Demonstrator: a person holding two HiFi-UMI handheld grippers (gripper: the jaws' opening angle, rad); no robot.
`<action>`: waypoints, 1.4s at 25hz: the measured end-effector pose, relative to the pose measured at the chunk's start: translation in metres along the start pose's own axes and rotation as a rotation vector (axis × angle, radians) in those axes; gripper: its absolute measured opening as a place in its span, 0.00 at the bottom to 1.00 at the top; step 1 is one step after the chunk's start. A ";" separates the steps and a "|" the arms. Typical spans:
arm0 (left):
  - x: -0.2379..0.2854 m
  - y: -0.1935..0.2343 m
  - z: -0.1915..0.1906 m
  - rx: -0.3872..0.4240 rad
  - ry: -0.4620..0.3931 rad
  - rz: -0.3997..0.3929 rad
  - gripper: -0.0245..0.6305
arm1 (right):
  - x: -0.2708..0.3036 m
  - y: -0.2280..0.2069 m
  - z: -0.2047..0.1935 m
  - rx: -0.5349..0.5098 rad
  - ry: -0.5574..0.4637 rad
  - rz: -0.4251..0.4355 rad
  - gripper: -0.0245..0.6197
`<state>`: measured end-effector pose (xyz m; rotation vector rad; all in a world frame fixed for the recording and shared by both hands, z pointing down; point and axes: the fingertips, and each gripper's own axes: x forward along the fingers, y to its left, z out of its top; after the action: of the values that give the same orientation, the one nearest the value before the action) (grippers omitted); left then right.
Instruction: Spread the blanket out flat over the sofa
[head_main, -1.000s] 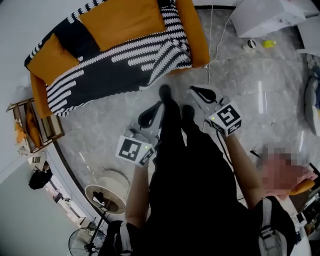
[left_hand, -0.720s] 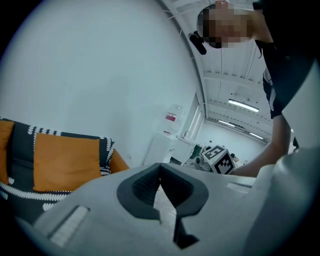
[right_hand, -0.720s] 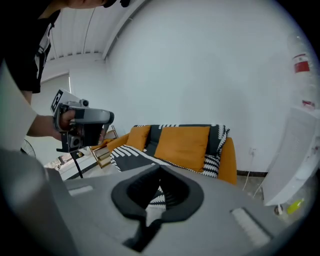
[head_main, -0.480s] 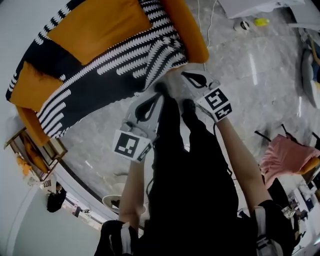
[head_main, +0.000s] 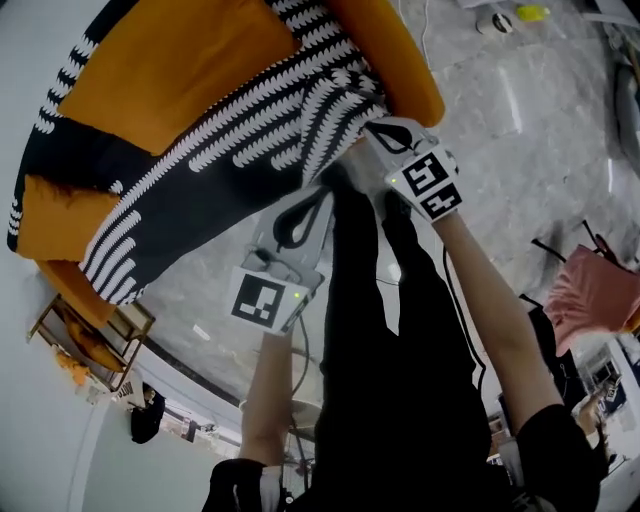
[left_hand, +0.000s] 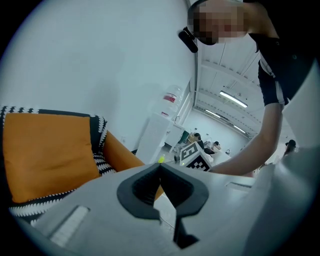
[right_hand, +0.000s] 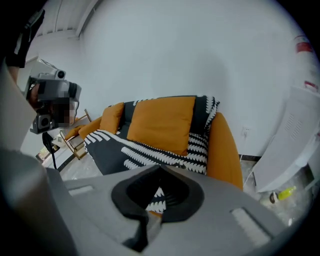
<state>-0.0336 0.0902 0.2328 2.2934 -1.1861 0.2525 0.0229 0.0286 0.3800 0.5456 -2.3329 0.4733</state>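
We stretch both bare forearms forward toward twelve o'clock. Our left gripper (head_main: 318, 195) points to one o'clock, its jaws pressed together on nothing. Our right gripper (head_main: 385, 132) reaches farther out, pointing to eleven o'clock, its jaws also together and empty.

black blanket (head_main: 250, 140) with white dashed stripes on orange sofa (head_main: 395, 65).

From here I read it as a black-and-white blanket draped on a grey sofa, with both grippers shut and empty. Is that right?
Not quite: the sofa is orange, not grey, as the right gripper view shows. The rest holds: the black-and-white blanket is draped on it, and the left gripper and right gripper are both shut and empty.
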 end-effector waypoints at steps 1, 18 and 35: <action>0.003 0.005 -0.003 -0.006 0.006 -0.004 0.05 | 0.009 -0.004 -0.007 0.006 0.020 -0.008 0.04; 0.021 0.071 -0.065 -0.046 0.110 0.000 0.05 | 0.110 -0.056 -0.086 0.047 0.189 -0.132 0.05; 0.025 0.083 -0.078 -0.066 0.118 -0.003 0.05 | 0.150 -0.074 -0.117 0.063 0.284 -0.162 0.20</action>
<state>-0.0784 0.0760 0.3392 2.1922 -1.1151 0.3374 0.0214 -0.0167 0.5796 0.6472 -1.9924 0.5129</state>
